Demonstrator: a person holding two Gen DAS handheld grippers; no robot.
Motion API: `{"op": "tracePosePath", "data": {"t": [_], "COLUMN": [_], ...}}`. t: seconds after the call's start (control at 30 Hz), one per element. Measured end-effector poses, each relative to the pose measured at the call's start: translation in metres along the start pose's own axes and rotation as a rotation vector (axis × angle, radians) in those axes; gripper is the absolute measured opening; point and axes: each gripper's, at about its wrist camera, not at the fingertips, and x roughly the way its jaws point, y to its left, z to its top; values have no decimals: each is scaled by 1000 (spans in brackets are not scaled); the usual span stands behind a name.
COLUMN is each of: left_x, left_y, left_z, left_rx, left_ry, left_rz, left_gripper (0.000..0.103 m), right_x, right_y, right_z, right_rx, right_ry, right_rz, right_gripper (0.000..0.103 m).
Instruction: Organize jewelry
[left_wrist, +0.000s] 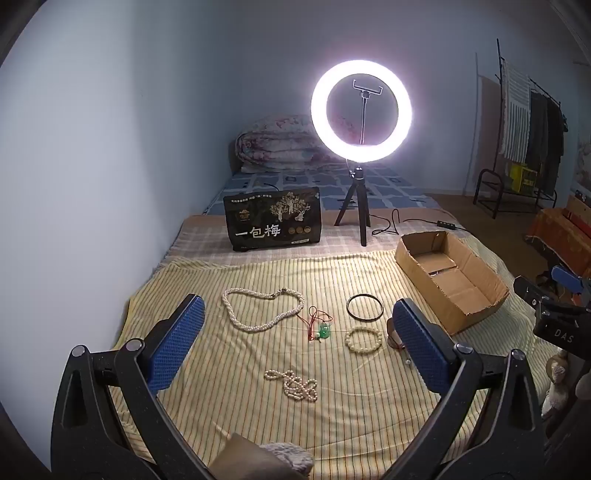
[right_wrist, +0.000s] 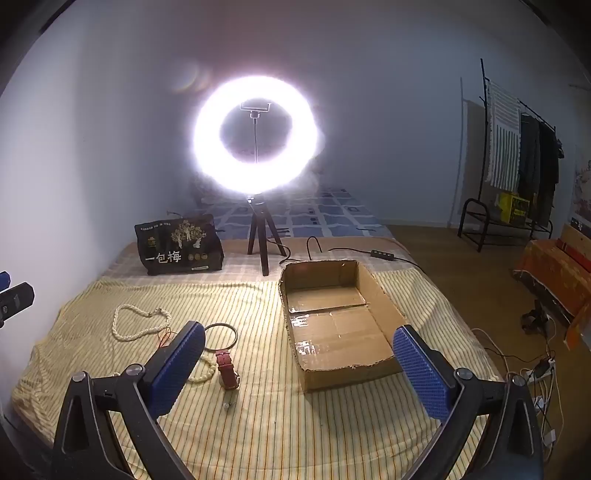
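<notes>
Jewelry lies on a striped yellow cloth. A long pearl necklace is at the left, a green pendant on a red cord in the middle, a black bangle and a cream bead bracelet to the right, and a bunched bead string nearest. A red-strapped watch lies by the bracelet. An empty cardboard box sits to the right. My left gripper is open above the jewelry. My right gripper is open, over the box's near left corner.
A lit ring light on a tripod stands behind the cloth, its cable trailing right. A black snack bag stands beside it. A folded quilt lies at the back. A clothes rack stands at the far right.
</notes>
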Motion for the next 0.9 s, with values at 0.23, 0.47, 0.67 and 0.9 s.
{"op": "tracePosePath", "data": {"t": [0.23, 0.47, 0.67, 0.9], "left_x": [1, -3, -5, -10], "left_y": [1, -1, 0, 3], "left_z": [2, 8, 6, 13], "left_rx": [2, 3, 1, -3], "left_ry": [0, -12, -21, -28], "left_rz": [3, 5, 6, 7], "left_gripper": [103, 103, 103, 103], "right_x": [0, 3, 4, 6], "right_y": [-1, -2, -1, -1], "right_z": [0, -1, 0, -1], "right_rx": [-4, 2, 1, 7], "right_ry": [6, 21, 25, 28], "right_rz": [-2, 4, 3, 1], "right_gripper": [103, 103, 103, 103]}}
